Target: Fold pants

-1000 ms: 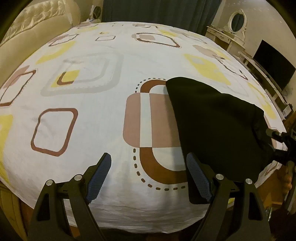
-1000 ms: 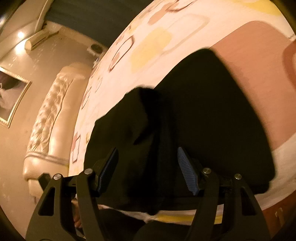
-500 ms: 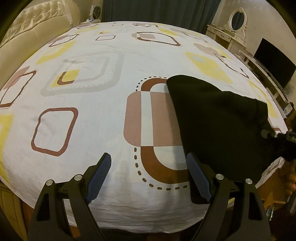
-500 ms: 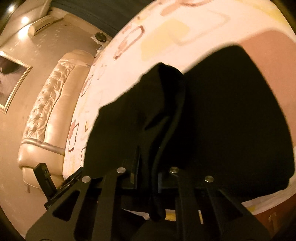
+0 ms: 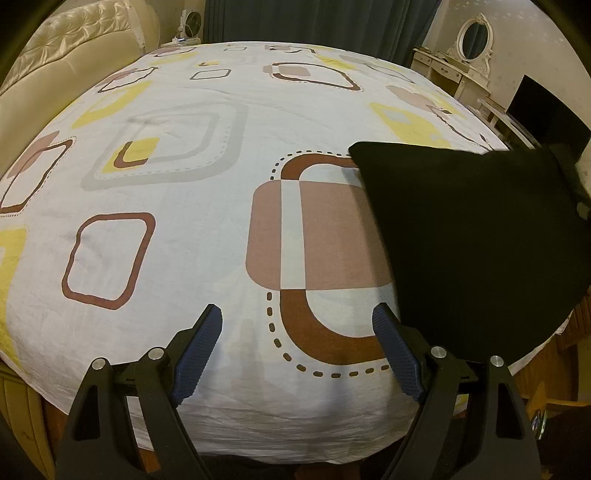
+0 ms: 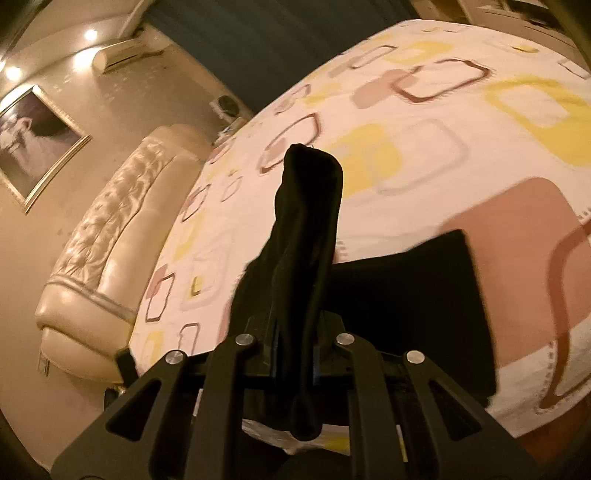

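The black pants [image 5: 476,236] lie on the right side of the bed, their right edge lifted off the sheet. My left gripper [image 5: 297,350] is open and empty, low over the near edge of the bed, just left of the pants. My right gripper [image 6: 295,354] is shut on a bunched fold of the pants [image 6: 306,236], which stands up between its fingers. The rest of the pants [image 6: 413,306] hangs down to the bed behind it. In the left wrist view the right gripper [image 5: 574,181] shows dimly at the pants' raised right edge.
The bed [image 5: 184,184] has a white sheet with brown, yellow and grey squares. A cream padded headboard [image 6: 110,236] is at the left. A dressing table with an oval mirror [image 5: 474,37] and a dark TV screen [image 5: 546,110] stand at the right. Dark curtains [image 5: 314,22] hang behind.
My right gripper has shut on the pants' edge and lifted it up from the bed. The pants' right side has risen. My left gripper has stayed open and still.
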`<state>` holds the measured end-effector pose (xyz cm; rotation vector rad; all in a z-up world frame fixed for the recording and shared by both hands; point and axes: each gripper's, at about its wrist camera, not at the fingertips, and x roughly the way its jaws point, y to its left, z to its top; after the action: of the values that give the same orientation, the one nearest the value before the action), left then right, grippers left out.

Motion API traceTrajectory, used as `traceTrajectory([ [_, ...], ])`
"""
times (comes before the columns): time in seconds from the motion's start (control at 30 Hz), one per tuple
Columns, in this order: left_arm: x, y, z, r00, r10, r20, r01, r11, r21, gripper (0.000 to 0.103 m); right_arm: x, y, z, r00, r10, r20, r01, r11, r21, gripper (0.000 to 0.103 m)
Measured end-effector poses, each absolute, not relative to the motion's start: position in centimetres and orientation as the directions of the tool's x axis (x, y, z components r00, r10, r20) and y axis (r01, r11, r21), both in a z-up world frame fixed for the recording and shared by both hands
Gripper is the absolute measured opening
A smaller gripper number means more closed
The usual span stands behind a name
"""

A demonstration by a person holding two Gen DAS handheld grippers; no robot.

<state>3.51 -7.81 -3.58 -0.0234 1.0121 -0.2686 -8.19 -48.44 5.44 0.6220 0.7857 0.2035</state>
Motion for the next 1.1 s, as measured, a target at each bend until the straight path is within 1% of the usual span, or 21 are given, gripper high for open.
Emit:
traceTrajectory([
  [0.27,3.4,-8.0,-3.7,0.492,-0.235,-0.838,0.215,0.966,-0.145,0.082,-8.7,-52.2,-0.9,0.664,0.348,-0.662,0.209,0.763,0.611,0.011],
  [0.4,3.3,-8.1,-3.9,0.491,-0.234,-0.839,0.220,0.965,-0.140,0.082,-8.9,-53.1,-3.3,0.658,0.345,-0.669,0.248,0.740,0.625,0.011],
  [0.63,3.4,-8.2,-4.2,0.485,-0.234,-0.843,0.224,0.965,-0.138,0.082,-8.7,-53.9,-5.1,0.659,0.362,-0.659,0.255,0.717,0.649,0.011],
  [0.93,3.3,-8.3,-4.4,0.481,-0.233,-0.845,0.229,0.964,-0.135,0.082,-9.2,-55.3,-6.5,0.685,0.420,-0.595,0.241,0.640,0.729,0.011],
  [1.1,3.1,-8.5,-4.5,0.477,-0.235,-0.847,0.234,0.963,-0.136,0.082,-9.2,-55.4,-6.6,0.693,0.422,-0.585,0.237,0.632,0.737,0.011],
])
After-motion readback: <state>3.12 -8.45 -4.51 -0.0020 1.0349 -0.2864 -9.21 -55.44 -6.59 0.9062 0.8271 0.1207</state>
